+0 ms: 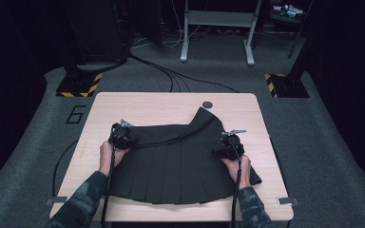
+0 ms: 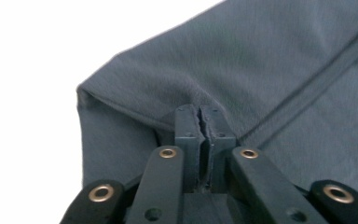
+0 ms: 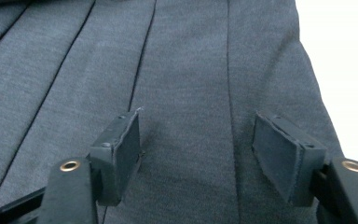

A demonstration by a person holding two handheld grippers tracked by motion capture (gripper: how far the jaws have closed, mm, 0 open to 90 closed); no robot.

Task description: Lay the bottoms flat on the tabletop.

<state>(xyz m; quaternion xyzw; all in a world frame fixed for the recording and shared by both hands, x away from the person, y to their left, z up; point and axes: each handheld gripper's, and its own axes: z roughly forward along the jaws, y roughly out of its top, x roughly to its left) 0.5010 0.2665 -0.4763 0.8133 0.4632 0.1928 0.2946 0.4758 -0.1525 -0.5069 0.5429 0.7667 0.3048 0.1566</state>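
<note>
A dark grey pleated skirt (image 1: 180,161) lies spread flat on the light wooden table (image 1: 138,107), its hem toward the person. My left gripper (image 1: 122,134) is at the skirt's upper left corner. In the left gripper view its jaws are shut (image 2: 200,115) on a puckered fold of the skirt (image 2: 270,70) near the folded edge. My right gripper (image 1: 229,145) hovers at the skirt's right side. In the right gripper view it (image 3: 196,133) stands open, with its pads (image 3: 127,140) just over the pleats (image 3: 191,70) and nothing pinched between them.
A round cable hole (image 1: 207,104) sits at the table's far edge, just beyond the skirt's raised tip. Behind the table are floor cables (image 1: 171,76), a grey desk frame (image 1: 217,28) and two bases with yellow-black stripes (image 1: 78,85). Bare tabletop lies at the far left.
</note>
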